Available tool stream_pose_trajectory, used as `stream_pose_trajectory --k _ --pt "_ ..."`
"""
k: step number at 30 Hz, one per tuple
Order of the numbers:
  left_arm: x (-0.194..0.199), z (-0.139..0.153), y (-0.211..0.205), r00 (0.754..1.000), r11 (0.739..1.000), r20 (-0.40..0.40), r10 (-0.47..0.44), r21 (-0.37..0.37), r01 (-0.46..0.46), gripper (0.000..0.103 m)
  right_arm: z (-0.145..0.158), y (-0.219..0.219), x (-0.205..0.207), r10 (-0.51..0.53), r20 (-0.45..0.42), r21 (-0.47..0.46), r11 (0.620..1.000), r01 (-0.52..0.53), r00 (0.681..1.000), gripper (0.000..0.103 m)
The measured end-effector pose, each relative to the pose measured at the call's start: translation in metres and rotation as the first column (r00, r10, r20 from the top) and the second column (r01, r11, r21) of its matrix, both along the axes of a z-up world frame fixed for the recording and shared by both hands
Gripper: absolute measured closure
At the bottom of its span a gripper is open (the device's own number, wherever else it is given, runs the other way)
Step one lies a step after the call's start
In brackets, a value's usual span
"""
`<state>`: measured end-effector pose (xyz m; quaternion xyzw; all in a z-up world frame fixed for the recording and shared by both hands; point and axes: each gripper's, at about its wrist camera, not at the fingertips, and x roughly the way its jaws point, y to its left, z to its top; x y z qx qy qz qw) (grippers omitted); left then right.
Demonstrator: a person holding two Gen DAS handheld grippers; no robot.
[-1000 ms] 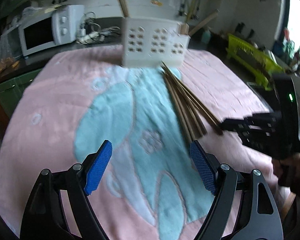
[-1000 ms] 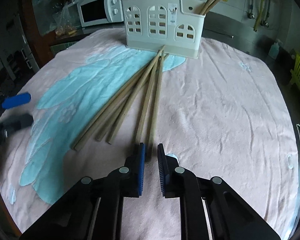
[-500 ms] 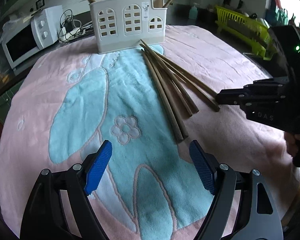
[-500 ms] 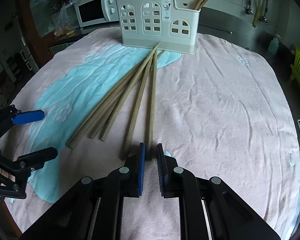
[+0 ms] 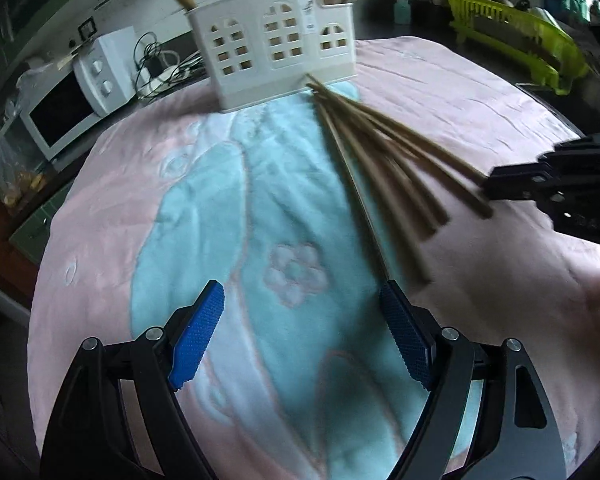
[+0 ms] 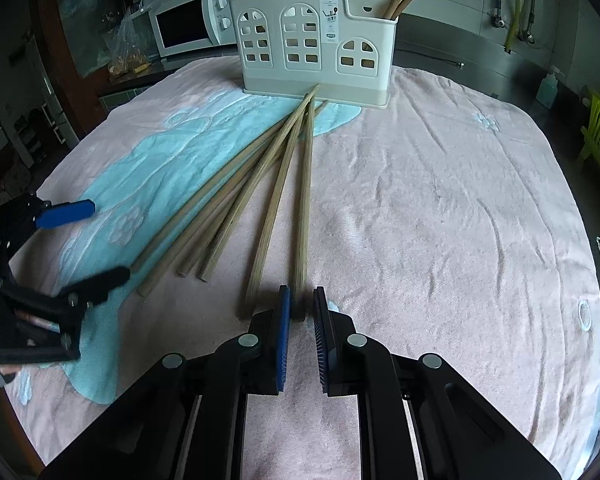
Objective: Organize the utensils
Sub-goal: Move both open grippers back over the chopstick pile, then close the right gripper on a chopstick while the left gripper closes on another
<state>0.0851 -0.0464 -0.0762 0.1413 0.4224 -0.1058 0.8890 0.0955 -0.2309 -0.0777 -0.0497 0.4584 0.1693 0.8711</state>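
We see a tabletop covered w/ a pink towel [image 6: 440, 208] that has a pale blue patch w/ a flower on it. Its far edge runs just behind the white utensil holder [image 6: 314, 44]; its right edge drops off near a yellow-green dish rack [image 5: 512, 36]. The right half of the towel lies bare, so there's open room there; the near left corner is bare too.

Counts: six loose wooden chopsticks [image 6: 236, 196] lie on the towel, fanned out, far tips bunched right at the holder's foot, near ends spread toward us. Approx. three more stand in the holder, one at its left end, two at its right. One holder; one white microwave [image 6: 188, 24] behind it on the left.

The chopsticks look plain, long, light brown, straight, w/ blunt near ends. The holder has arched window cutouts across its front.

Our right gripper [image 6: 300, 312] has its fingers pressed nearly together, pinching the near end of the rightmost chopstick [image 6: 306, 184], which lies flat on the towel. Our left gripper [image 5: 300, 328] has its fingers spread wide w/ nothing between them, over the blue patch, just beside the near end of the leftmost stick.
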Motion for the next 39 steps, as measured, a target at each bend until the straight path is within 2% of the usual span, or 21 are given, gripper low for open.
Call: stream_pose_trajectory --k 3,7,12,16,20,22,24,32,34,39 --pt "0.009 0.0 0.011 0.999 0.998 0.017 0.049 0.026 -0.05 0.024 0.0 0.0 0.0 -0.003 0.001 0.002 1.0 0.003 1.0 0.092" --pt "0.016 0.006 0.024 0.996 0.995 0.002 0.092 -0.035 -0.092 0.031 0.0 0.0 0.0 -0.002 0.001 0.001 1.0 0.002 1.0 0.092" --pt "0.006 0.013 0.02 0.999 0.987 -0.006 0.034 -0.156 -0.035 0.038 0.0 0.001 -0.001 -0.003 0.004 0.003 1.0 0.003 1.0 0.092" --pt "0.009 0.009 0.004 0.999 0.98 -0.032 -0.013 -0.197 0.006 0.053 0.0 0.001 -0.001 -0.004 0.004 0.004 1.0 0.004 1.0 0.092" --pt "0.017 0.003 -0.01 0.999 0.983 -0.035 -0.028 -0.181 0.021 0.066 0.0 0.001 0.001 -0.008 0.001 0.012 1.0 0.008 1.0 0.092" --pt "0.022 0.001 -0.012 0.998 0.983 -0.046 -0.032 -0.183 0.023 0.079 0.0 0.001 0.001 -0.01 0.002 0.016 1.0 0.01 1.0 0.091" --pt "0.027 -0.003 -0.016 0.998 0.985 -0.053 -0.027 -0.169 0.018 0.083 0.0 0.001 0.003 -0.01 0.005 0.016 1.0 0.01 1.0 0.091" --pt "0.037 -0.004 -0.023 0.999 0.988 -0.032 -0.019 -0.156 0.014 0.09 -0.002 0.006 0.007 -0.013 0.025 0.007 1.0 0.013 1.0 0.091" --pt "0.039 -0.004 -0.025 1.0 0.989 -0.026 -0.018 -0.145 0.014 0.094 -0.002 0.007 0.007 -0.012 0.031 -0.004 1.0 0.012 0.999 0.094" --pt "0.039 0.001 -0.016 0.999 0.981 -0.033 -0.002 -0.192 -0.005 0.098 0.005 0.0 0.004 -0.022 0.045 0.004 1.0 0.022 0.999 0.096"
